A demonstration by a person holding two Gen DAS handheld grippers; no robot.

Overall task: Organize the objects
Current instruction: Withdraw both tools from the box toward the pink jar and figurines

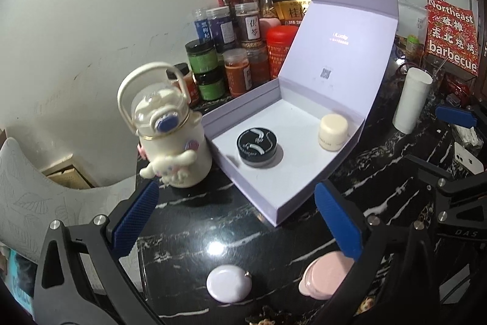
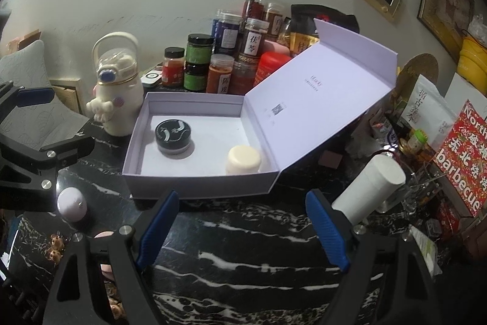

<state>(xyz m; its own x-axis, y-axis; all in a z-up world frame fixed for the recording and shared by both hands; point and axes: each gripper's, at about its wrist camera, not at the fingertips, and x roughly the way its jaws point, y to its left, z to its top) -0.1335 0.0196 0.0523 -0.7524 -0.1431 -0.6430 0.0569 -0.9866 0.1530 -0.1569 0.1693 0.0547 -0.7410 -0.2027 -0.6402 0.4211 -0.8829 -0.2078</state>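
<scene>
Open box (image 1: 243, 204) on the counter (image 1: 213, 236), black jar (image 1: 257, 147) and cream jar (image 1: 333, 131) already inside. Mid-way through filling. Still outside, near the left gripper (image 1: 237, 221): lilac disc (image 1: 229, 283) and pink compact (image 1: 325, 274). Both grippers spread wide, empty; right gripper (image 2: 242, 226) hovering before the box. Next: lowering over the disc, closing squarely.

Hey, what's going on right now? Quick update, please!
Left gripper, right gripper open, empty. Black jar, cream jar in open box. White disc, pink compact waiting. Nothing blocking.
</scene>
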